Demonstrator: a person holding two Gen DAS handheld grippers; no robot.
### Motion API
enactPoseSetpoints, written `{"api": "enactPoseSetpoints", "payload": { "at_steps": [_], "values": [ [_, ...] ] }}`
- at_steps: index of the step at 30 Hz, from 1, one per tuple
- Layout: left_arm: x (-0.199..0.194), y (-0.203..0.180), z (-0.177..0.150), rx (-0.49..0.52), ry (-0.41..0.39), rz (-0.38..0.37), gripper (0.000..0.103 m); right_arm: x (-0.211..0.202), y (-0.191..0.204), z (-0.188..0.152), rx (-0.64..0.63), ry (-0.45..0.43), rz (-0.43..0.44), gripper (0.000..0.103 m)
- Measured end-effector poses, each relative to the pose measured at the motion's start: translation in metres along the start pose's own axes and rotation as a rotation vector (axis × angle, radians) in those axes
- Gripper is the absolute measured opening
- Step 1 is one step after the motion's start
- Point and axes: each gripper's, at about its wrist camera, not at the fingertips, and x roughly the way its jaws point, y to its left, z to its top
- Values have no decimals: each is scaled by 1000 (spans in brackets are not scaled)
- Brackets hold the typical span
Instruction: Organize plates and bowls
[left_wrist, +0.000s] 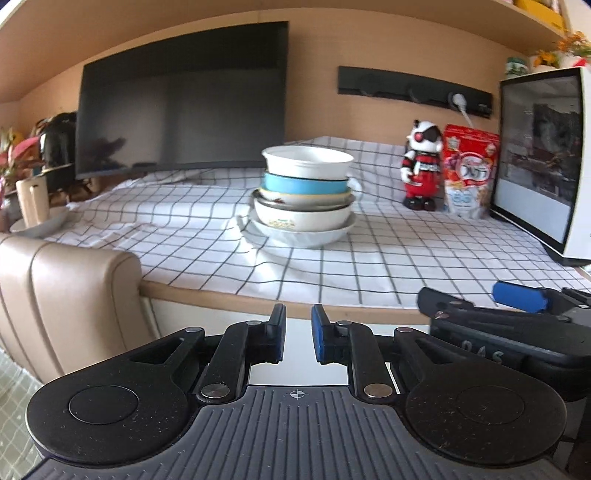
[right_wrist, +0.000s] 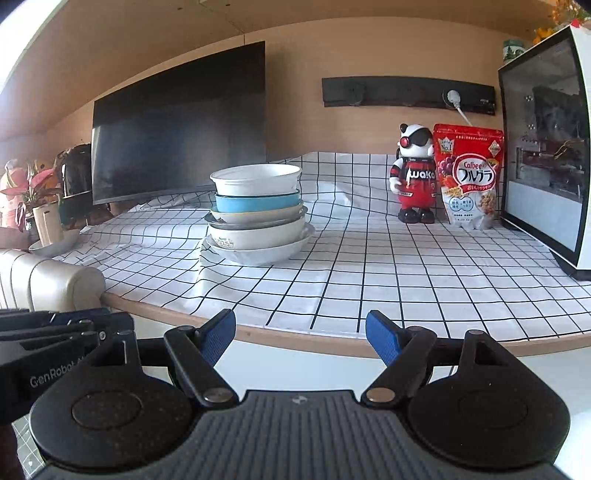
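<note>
The stack of bowls and plates (left_wrist: 304, 194) stood mid-frame on the checked tabletop (right_wrist: 369, 280). That fitted either a finished pile or one awaiting sorting. Both tongs hung low in frame, off the edge, empty: left tongs (left_wrist: 298, 334) nearly closed, right tongs (right_wrist: 300, 338) spread. Lower dishes' rims were hidden.

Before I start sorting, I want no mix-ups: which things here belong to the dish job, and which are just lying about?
Job: stack of bowls and plates; left tongs; right tongs.

Lying about: monitor; robot figurine; cereal bag; potted plant; white case.
</note>
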Motion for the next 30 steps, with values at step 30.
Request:
{"api": "enactPoseSetpoints", "payload": {
  "at_steps": [30],
  "values": [
    [6, -3, 1, -10, 6, -24, 18, -1, 2, -4, -6, -8, -5, 78]
  ]
}}
